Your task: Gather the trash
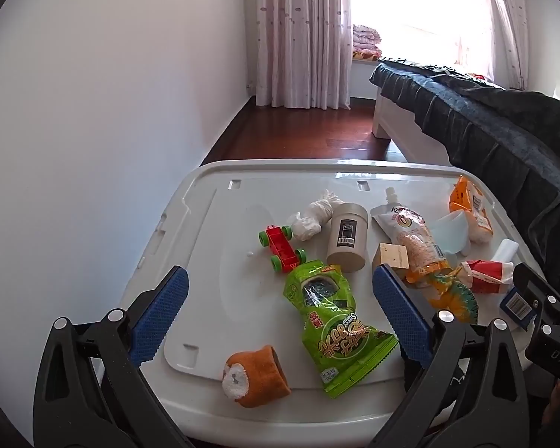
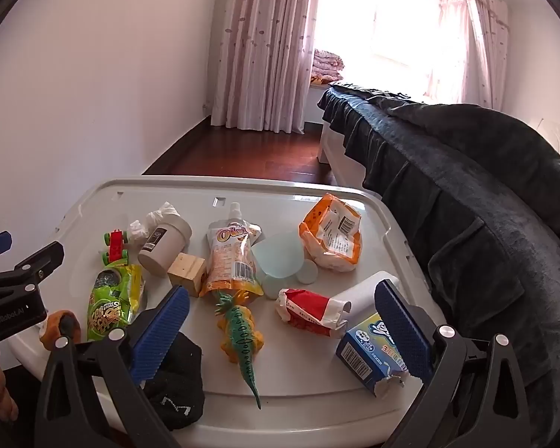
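Bedroom with white walls, pale pink patterned curtains at a bright far window, dark red-brown wooden floor. Low bed under a ruffled dark blue cover along the right, close to the work surface.

Glossy white plastic storage-box lid as the surface: rounded corners, raised rim, small rectangular recesses. Bare plastic across its left part and along the far edge; clutter packed from centre to right.

Trash on the lid:
- crinkled green foil snack bag, flat, near centre
- crumpled white tissue, far centre, touching a beige cylindrical canister lying on its side
- orange spouted drink pouch, right of the canister
- puffy orange-and-white plastic bag, far right corner
- squashed red-and-white paper wrapper, right side
- torn blue cardboard box, near right, just beside a white roll

Mixed among them: red toy car with green wheels, pale square wooden block, translucent light blue cup on its side, orange-and-green rubber dinosaur with its tail toward the near edge, fuzzy orange sock near left, black sock at the near edge.

Left gripper: jaws spread wide, gripping nothing, textured blue pads either side of the green bag, above the lid.

Right gripper: jaws likewise wide apart, gripping nothing, framing the dinosaur and the wrapper; right pad overlapping the blue box in view, contact not clear.
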`<state>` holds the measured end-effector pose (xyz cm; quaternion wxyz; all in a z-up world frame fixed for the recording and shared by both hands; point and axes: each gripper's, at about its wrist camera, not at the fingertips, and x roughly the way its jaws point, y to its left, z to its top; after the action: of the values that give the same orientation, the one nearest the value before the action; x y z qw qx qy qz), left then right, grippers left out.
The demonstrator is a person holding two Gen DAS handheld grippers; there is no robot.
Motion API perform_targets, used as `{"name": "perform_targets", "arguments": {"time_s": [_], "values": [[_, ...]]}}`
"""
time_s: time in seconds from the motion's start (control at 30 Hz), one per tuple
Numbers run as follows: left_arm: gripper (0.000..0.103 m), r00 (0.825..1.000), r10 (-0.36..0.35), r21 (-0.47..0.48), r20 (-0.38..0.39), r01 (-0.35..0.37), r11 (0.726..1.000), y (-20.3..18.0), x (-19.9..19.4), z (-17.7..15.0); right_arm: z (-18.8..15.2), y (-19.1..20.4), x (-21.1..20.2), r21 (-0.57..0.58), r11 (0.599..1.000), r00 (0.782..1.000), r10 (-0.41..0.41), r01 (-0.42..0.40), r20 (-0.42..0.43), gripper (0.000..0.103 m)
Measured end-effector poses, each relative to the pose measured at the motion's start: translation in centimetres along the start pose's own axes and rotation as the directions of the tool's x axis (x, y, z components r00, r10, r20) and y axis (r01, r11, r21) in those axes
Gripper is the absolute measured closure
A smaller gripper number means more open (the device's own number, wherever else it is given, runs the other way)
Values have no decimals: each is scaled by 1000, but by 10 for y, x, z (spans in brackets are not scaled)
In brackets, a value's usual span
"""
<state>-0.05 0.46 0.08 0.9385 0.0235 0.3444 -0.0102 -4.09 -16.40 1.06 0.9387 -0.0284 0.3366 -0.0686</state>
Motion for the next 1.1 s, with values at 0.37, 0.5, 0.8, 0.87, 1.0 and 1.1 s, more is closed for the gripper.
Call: {"name": "perform_targets", "arguments": {"time_s": [0.37, 0.5, 0.8, 0.87, 1.0, 1.1], "values": [[7, 1000, 7, -12, -3, -7, 1000, 5, 5, -2, -1, 0, 0, 0, 1000, 1000, 1, -1, -1, 5], [7, 1000, 2, -32, -5, -2, 999, 5, 6, -4, -1, 0, 0, 0, 1000, 1000, 2, -2, -2, 5], [7, 1000, 5, -31, -8, -5, 999, 3, 4, -5, 1, -2, 1, 2, 1000, 1000, 4, -4, -4, 5], [7, 1000, 8, -25, -4, -8, 1000, 1, 3, -5, 0, 0, -1, 3, 1000, 1000, 2, -2, -3, 5], [7, 1000, 5, -24, 6, -5, 1000, -1, 0, -6, 0, -2, 2, 10, 1000, 1000, -9, 9, 2, 5], [7, 1000, 4, -31, 14, -3, 1000, -1, -2, -6, 0, -6, 3, 17, 1000, 1000, -12, 12, -1, 5]]}}
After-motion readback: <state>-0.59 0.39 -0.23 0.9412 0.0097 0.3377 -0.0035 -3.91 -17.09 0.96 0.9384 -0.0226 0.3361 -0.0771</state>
